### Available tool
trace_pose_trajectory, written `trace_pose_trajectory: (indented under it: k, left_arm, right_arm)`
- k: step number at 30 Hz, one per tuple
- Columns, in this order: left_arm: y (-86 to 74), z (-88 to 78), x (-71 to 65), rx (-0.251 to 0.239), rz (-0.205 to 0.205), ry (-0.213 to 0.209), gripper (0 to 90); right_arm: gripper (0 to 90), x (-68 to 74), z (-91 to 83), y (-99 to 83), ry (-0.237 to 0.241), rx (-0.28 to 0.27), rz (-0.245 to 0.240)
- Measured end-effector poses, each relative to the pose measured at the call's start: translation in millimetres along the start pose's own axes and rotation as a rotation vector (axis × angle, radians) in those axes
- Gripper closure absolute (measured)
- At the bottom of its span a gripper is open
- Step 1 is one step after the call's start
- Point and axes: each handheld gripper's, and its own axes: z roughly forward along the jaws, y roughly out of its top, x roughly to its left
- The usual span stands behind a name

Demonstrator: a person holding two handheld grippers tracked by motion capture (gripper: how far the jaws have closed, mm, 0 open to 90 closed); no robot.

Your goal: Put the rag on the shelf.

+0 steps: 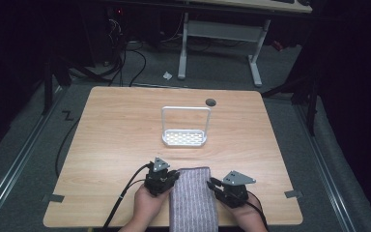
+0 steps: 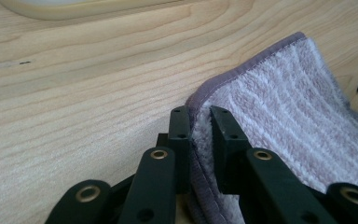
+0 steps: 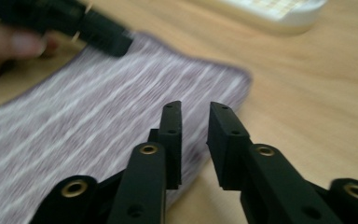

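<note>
A purple-grey striped towel (image 1: 193,200) lies folded at the table's near edge, between both hands. My left gripper (image 1: 173,176) is at the towel's far left corner. In the left gripper view the left gripper (image 2: 200,122) is shut on the towel (image 2: 284,107), with the hem pinched between the jaws. My right gripper (image 1: 213,183) sits at the towel's right edge. In the right gripper view the right gripper (image 3: 195,111) stands a narrow gap open, nothing between the jaws, low over the towel (image 3: 98,107) near its edge. The left gripper (image 3: 98,28) and a hand appear beyond.
A white perforated tray with a tall wire handle (image 1: 184,137) stands mid-table, beyond the towel; its rim (image 3: 279,14) appears in the right gripper view. A dark round hole (image 1: 210,102) marks the table's far side. Bare wood (image 1: 116,135) spreads left and right.
</note>
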Motion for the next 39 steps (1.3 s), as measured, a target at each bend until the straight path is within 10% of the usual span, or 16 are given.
trace_pose_trajectory:
  k: [3,9,22,27,39]
  left_arm:
    - [-0.1,0.3,-3.2,-0.003,0.018,0.024,78.9]
    - [-0.1,0.1,-3.0,-0.005,0.012,0.031,77.4]
    - [0.1,0.3,-1.4,-0.003,-0.005,0.019,79.4]
    - [-0.2,-1.5,-0.1,-0.011,-0.010,0.014,80.0]
    - [1.6,-21.3,-19.3,-0.204,0.052,0.027,80.1]
  right_arm:
    - [60.4,-7.0,12.3,11.3,-0.095,-0.036,0.083]
    - [63.4,-11.9,44.0,14.8,-0.119,0.056,0.159]
    - [83.2,-2.4,46.8,13.5,-0.104,0.081,0.109]
    - [83.6,-1.2,40.8,11.8,-0.102,0.036,0.097]
    - [83.6,8.6,14.7,13.9,-0.178,-0.149,0.061]
